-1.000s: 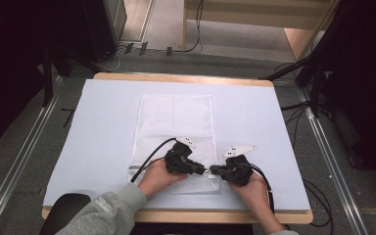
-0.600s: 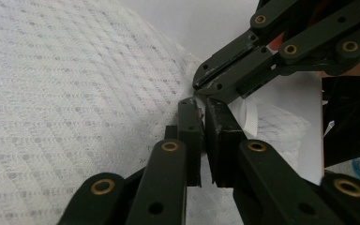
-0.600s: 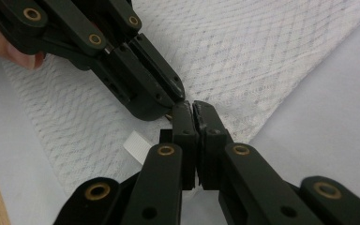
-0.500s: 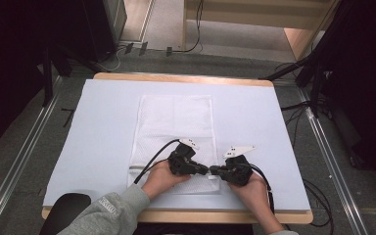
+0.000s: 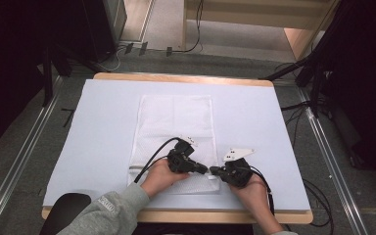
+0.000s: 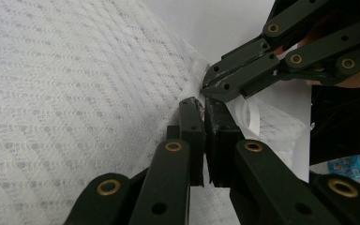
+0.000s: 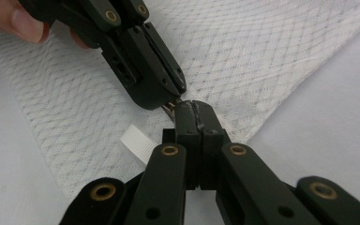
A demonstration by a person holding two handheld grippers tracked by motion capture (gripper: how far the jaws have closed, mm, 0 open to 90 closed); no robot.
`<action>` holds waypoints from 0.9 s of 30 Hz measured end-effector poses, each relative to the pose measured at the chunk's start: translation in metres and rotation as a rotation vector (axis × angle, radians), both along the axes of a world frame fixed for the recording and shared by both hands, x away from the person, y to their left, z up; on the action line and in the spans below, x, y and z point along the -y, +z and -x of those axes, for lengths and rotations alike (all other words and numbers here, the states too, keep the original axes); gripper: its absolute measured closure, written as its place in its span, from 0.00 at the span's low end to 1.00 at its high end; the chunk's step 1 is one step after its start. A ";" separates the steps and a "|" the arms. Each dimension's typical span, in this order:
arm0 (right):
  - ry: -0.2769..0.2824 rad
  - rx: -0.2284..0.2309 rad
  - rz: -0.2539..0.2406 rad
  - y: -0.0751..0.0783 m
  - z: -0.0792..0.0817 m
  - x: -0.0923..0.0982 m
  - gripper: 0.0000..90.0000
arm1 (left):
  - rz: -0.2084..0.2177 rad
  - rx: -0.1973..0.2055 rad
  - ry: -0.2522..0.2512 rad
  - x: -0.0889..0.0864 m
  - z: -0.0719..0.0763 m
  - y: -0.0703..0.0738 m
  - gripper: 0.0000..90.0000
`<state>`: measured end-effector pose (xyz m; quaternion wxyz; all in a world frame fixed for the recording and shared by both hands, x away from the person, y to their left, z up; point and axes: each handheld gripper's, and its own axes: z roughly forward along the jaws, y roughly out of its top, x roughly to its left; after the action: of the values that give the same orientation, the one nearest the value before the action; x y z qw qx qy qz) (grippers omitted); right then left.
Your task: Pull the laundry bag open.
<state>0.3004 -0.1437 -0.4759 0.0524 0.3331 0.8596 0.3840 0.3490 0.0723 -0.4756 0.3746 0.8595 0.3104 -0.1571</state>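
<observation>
White mesh cloth, folded into a long rectangle, lies flat on the pale sheet covering the table, its length running from twelve o'clock down to six o'clock in the high view, a little left of the table's middle. Both grippers meet at its near right corner, at about five o'clock of the cloth.

From the seven o'clock side the left gripper reaches in, held in a hand with a grey sleeve, its black cable curling back over the cloth toward nine o'clock. Its jaws have just been closing and now stand together; in the left gripper view a little reddish bit shows pinched at the tips, right at the cloth's edge, though what it is I cannot tell.

Coming in from four o'clock, the right gripper points toward nine o'clock, tip to tip with the left one. In the right gripper view its jaws are pressed tight together at the cloth's corner, and whether any fabric is caught between them cannot be made out.

A small white ribbed tag sticks out from the cloth's edge just beside the tips, at eight o'clock of them in the right gripper view.
</observation>
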 end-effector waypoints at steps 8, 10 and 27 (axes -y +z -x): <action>-0.001 -0.006 -0.015 -0.001 -0.001 0.001 1.00 | -0.014 -0.030 -0.005 -0.007 -0.004 0.002 0.98; -0.002 -0.010 -0.018 -0.001 -0.001 0.002 1.00 | -0.015 -0.036 -0.011 -0.009 -0.005 0.003 0.98; 0.004 -0.017 -0.026 -0.002 -0.002 0.003 1.00 | -0.026 -0.030 -0.022 -0.026 -0.008 0.010 0.98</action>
<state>0.3027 -0.1468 -0.4774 0.0399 0.3352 0.8557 0.3922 0.3572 0.0986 -0.4659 0.3567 0.8652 0.3088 -0.1700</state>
